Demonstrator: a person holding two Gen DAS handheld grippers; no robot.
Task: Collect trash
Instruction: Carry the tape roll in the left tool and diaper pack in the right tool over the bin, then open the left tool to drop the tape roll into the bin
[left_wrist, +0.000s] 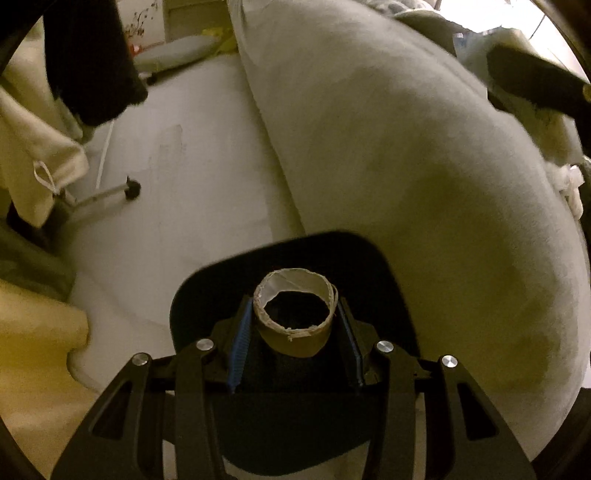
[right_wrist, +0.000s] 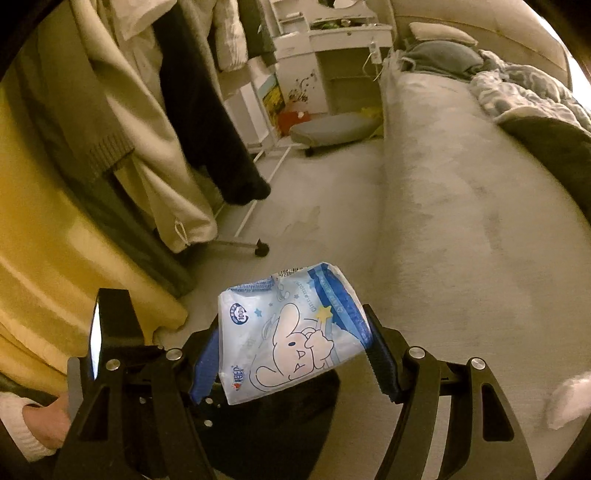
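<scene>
Left wrist view: the left gripper (left_wrist: 295, 325) is pinching a cardboard tube (left_wrist: 297, 314) between its blue-padded fingers (left_wrist: 240, 339), low in the centre of the frame. The tube's open end is facing the camera, its torn rim showing. Directly behind the tube, a dark rounded bin (left_wrist: 373, 273) is lying beneath the gripper. A grey bed (left_wrist: 406, 147) is filling the right half of the frame, and pale floor (left_wrist: 177, 177) is running along its left edge. Hanging clothes (left_wrist: 88, 62) are occupying the upper left.

Right wrist view: the right gripper (right_wrist: 291, 343) is pinching a blue-and-white tissue packet (right_wrist: 288, 336), printed with a cartoon rabbit, between its fingers (right_wrist: 207, 354) in the lower centre of the frame. The packet is being held above a dark shape that cannot be identified here. Garments (right_wrist: 155, 122) are hanging on a wheeled rack (right_wrist: 240, 243) at the left, a white desk (right_wrist: 332, 44) is standing at the top centre, and the bed (right_wrist: 461, 184) is stretching along the right.
</scene>
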